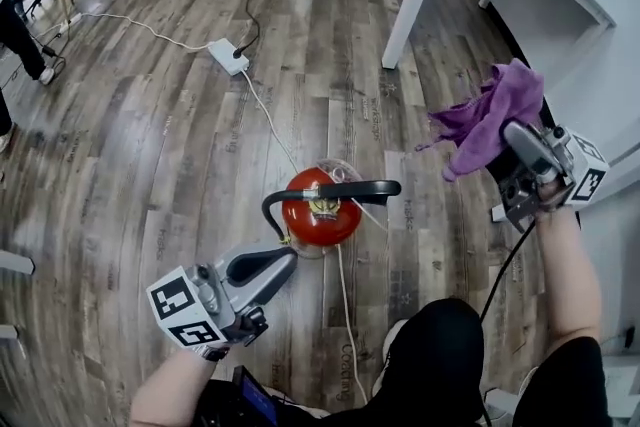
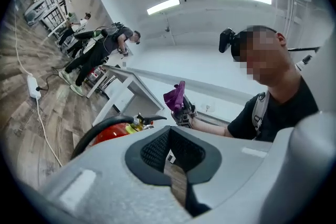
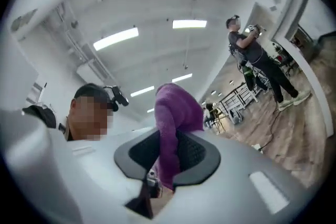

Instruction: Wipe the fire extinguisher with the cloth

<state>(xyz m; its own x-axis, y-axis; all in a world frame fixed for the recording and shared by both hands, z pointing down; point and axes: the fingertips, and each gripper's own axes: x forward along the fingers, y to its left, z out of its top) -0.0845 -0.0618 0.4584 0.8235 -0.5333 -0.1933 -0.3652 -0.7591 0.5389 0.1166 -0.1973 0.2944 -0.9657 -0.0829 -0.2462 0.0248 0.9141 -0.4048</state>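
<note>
Fire extinguisher (image 1: 320, 212) stands upright on the wood floor (image 1: 150, 115). The left gripper (image 1: 283, 262), jaws pressed together with nothing between them, sits just beside its black hose (image 1: 266, 207). The right gripper (image 1: 508, 155) pinches the purple cloth (image 1: 495, 110), well apart.

Right gripper (image 3: 167, 162) clamps a purple cloth (image 3: 173, 123) between its jaws.

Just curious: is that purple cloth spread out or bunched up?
Bunched up: the purple cloth sticks out crumpled from the right tongs, pinched between them.

glossy red fire extinguisher (image 1: 320, 212), fuzzy purple cloth (image 1: 492, 115), matt wood-plank floor (image 1: 150, 145), smooth grey plastic tongs
</note>
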